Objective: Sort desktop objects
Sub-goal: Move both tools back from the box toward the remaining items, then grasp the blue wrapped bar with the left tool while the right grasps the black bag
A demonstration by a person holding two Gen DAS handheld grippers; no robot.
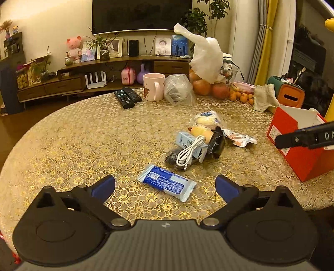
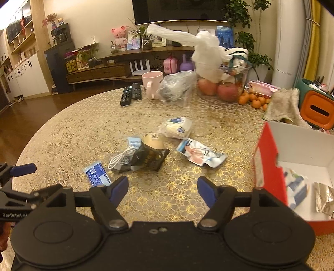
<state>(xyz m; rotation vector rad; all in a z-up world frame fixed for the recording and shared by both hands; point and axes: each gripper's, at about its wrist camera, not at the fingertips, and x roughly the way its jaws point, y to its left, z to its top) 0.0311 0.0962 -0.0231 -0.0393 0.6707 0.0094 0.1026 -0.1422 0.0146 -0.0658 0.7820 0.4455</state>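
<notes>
Holding both grippers spread and empty, left gripper (image 1: 165,186) and right gripper (image 2: 162,191), we judged the blue snack packet (image 1: 166,185), flat on the table (image 1: 73,135), light, crinkly, slippery; pinch its narrow width.

Warm lamplit living room: dark wall-mounted television (image 1: 142,15) above low brown wooden media console (image 1: 117,62), glossy dark wood floor (image 2: 31,112), yellow curtain (image 1: 266,41) at right.

The left gripper (image 1: 165,185) and right gripper (image 2: 162,188) both tilt downward, jaws spread wide, gripping nothing.
</notes>
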